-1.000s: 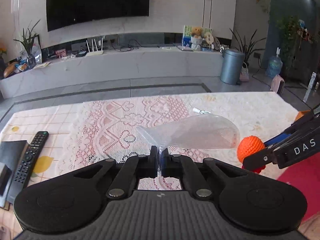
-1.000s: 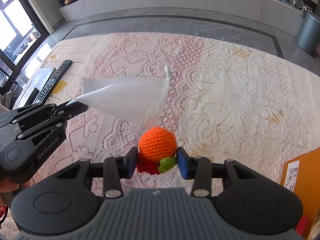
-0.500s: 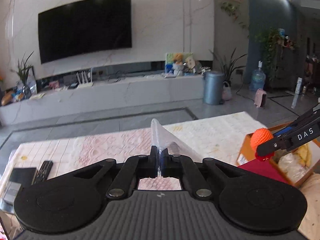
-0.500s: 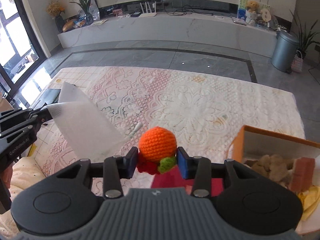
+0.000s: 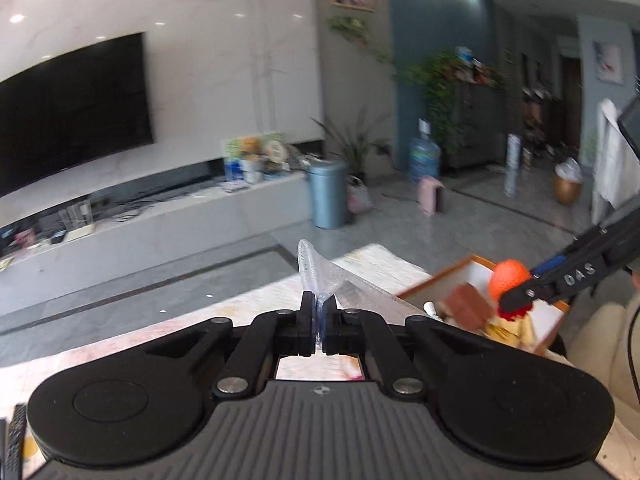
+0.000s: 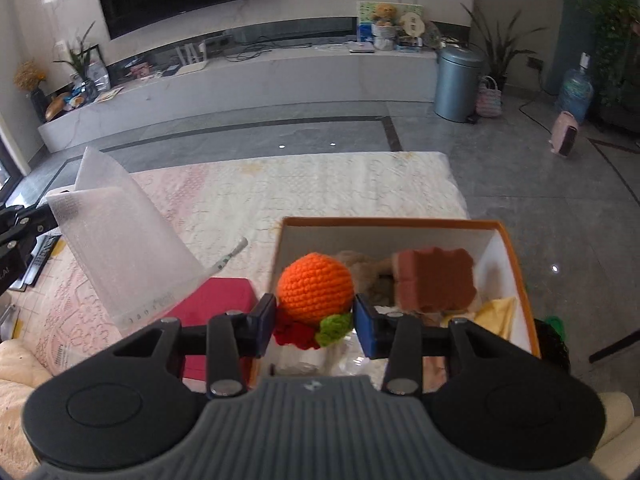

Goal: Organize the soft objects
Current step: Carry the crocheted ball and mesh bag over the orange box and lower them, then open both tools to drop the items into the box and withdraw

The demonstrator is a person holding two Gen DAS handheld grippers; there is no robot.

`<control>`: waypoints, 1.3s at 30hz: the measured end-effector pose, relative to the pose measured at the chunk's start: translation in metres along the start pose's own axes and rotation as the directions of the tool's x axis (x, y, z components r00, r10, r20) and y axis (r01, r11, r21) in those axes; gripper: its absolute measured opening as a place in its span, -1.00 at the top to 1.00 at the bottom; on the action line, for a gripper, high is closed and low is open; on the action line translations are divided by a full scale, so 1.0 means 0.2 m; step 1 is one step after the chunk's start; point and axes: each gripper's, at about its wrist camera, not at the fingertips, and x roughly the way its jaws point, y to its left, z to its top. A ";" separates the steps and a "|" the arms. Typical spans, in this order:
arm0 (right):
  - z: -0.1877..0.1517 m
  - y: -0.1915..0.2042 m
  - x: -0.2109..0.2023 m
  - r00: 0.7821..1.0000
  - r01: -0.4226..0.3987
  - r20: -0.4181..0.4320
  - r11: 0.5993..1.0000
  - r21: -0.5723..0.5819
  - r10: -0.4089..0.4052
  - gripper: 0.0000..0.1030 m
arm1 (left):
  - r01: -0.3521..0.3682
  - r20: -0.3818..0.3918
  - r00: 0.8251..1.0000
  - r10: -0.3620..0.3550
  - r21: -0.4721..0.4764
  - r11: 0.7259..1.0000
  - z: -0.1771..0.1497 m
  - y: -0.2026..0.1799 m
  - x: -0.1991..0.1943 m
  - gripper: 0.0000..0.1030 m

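Note:
My left gripper (image 5: 319,320) is shut on a clear plastic bag (image 5: 324,276), held up in the air; the bag also shows at the left of the right wrist view (image 6: 120,240). My right gripper (image 6: 315,316) is shut on an orange crocheted ball with red and green trim (image 6: 315,288), held over the near end of an orange-rimmed box (image 6: 516,264). The box holds a brown sponge-like block (image 6: 434,276), a tan plush and a yellow item. In the left wrist view the ball (image 5: 510,278) and box (image 5: 432,282) are at the right.
The box stands at the right end of a lace-covered table (image 6: 320,188). A red flat item (image 6: 216,296) lies beside the box on its left. A white tube (image 6: 232,258) lies on the cloth. A remote (image 5: 12,440) is at the far left.
Both grippers swung right with their loads. The right gripper carried the orange ball from beside the box to over its near end. The bag rose and turned edge-on.

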 end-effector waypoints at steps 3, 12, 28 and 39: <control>-0.03 -0.10 0.06 1.000 0.021 -0.014 0.999 0.041 -0.020 0.19 | 0.033 -0.039 0.999 -0.030 0.088 0.996 0.00 -0.15 0.13 0.95; -0.13 -0.36 0.32 0.992 0.085 -0.100 0.989 0.120 -0.073 0.19 | 0.100 -0.174 0.983 -0.054 0.269 0.958 -0.13 -0.45 0.47 0.95; -0.20 -0.55 0.69 0.975 0.111 -0.208 0.984 0.140 -0.080 0.15 | 0.159 -0.353 0.936 0.017 0.463 0.872 -0.31 -0.55 0.76 0.69; -0.18 -0.54 0.63 0.982 0.101 -0.172 0.982 0.161 -0.073 -0.13 | 0.222 -0.342 0.939 -0.046 0.497 0.839 -0.27 -0.54 0.66 -0.23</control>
